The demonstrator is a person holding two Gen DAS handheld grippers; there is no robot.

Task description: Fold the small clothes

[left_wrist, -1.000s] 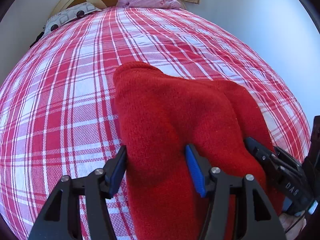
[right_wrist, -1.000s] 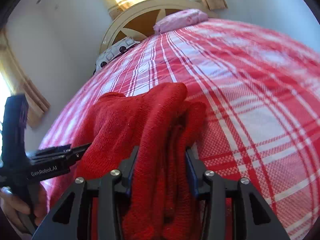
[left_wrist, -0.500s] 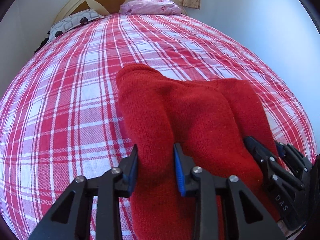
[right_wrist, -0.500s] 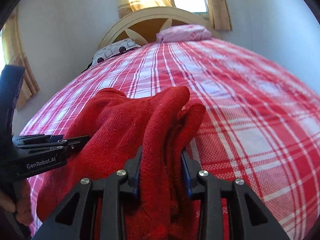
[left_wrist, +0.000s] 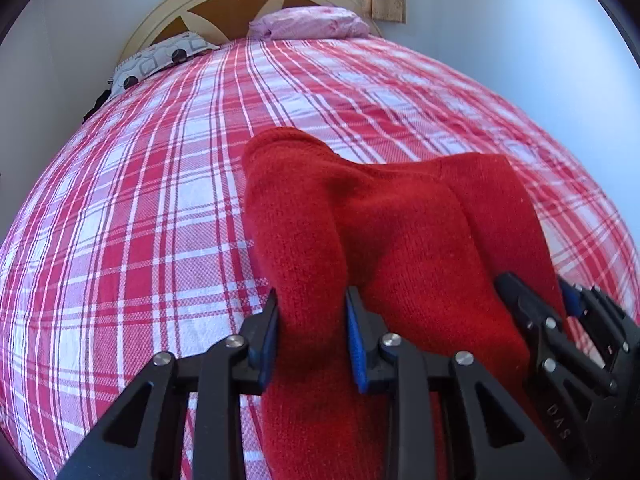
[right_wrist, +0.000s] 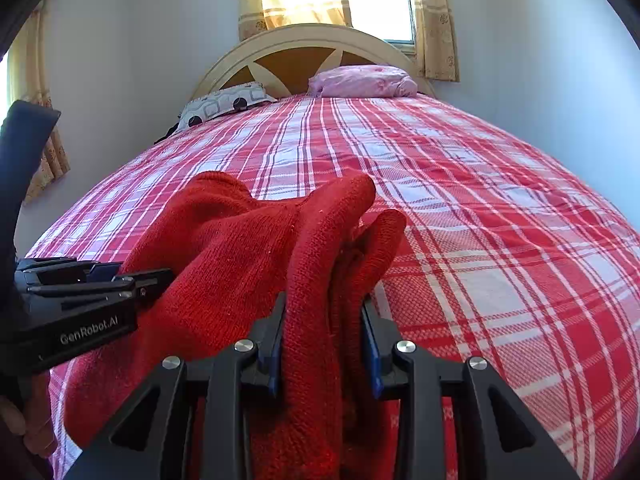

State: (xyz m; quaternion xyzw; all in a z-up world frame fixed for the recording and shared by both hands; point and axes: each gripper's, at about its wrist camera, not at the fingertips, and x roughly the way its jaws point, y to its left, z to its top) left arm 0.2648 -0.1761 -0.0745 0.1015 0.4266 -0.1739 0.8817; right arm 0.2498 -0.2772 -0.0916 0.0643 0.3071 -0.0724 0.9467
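Sweater (left_wrist: 400, 232) lower edge hidden behind both tongs.

Bed (left_wrist: 160, 240) in red-white plaid sheet, red knit garment (left_wrist: 380, 232), patterned pillow (left_wrist: 160, 60), pink pillow (left_wrist: 312, 24)

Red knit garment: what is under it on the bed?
The red knit garment lies on the plaid bedsheet, both tongs, left and right, shut on it. Anything beneath its folds is covered.

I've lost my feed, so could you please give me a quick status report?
Left gripper shut on red knit garment. Right gripper shut on its bunched edge. Garment raised over plaid bedspread. Nothing in the way.
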